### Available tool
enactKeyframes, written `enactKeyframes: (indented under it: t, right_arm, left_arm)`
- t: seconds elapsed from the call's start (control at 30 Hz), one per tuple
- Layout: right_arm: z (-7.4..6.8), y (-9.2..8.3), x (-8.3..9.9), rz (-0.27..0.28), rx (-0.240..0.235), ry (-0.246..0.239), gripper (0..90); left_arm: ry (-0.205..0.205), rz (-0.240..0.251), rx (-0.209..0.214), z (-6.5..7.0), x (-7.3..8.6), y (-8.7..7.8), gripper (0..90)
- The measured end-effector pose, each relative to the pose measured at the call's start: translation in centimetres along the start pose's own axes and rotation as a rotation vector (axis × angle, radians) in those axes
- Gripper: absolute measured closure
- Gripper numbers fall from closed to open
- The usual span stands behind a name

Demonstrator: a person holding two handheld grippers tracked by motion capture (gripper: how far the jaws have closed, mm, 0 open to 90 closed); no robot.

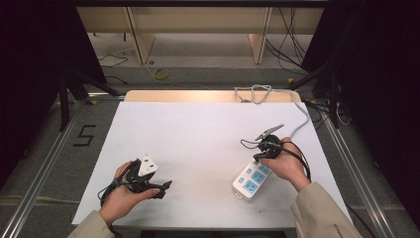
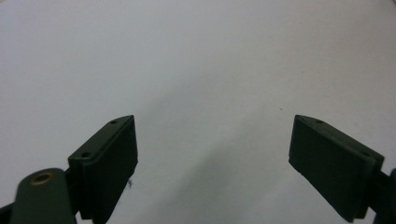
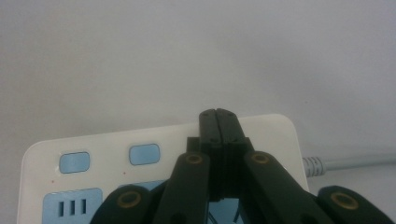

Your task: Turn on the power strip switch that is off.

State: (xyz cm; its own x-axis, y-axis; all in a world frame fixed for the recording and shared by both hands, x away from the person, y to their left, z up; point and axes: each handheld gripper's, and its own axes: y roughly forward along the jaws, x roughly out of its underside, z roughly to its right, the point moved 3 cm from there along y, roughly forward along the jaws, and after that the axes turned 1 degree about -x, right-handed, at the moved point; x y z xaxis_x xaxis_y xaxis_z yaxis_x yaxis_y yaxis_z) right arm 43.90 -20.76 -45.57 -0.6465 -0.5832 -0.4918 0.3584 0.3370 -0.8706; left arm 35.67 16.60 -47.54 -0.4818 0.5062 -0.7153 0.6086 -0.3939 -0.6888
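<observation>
Your right gripper [image 3: 217,112], jaws pressed together and empty, sits over the power strip [image 1: 251,179] at lower right, its cord [image 1: 297,121] trailing to the upper right. Your left gripper [image 2: 212,154], jaws spread, faces bare white table [image 1: 198,144] at lower left.

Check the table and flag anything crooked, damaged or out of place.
Nothing stands out. The power strip lies flat near the right side of the white table, set diagonally, its grey cord running off the far edge. The right hand-held gripper is shut over it; the left hand-held gripper is open above bare table.
</observation>
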Motion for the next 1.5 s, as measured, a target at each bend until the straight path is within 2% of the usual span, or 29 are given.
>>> enactKeyframes:
  t: [0.87, 1.17, 1.5]
  right_arm:
    - [-0.14, 0.6, -0.11, -0.029, 0.013, -0.013, 90.0]
    - [-0.45, 0.74, -0.13, -0.036, 0.042, -0.017, 90.0]
    - [-0.42, 0.79, -0.11, -0.038, 0.038, -0.003, 90.0]
  left_arm:
    - [0.003, 0.0, 0.002, -0.02, -0.03, 0.02, 15.0]
    - [0.002, 0.002, 0.0, 0.02, -0.02, 0.0, 15.0]
    - [0.0, 0.001, 0.002, 0.04, -0.01, 0.04, 15.0]
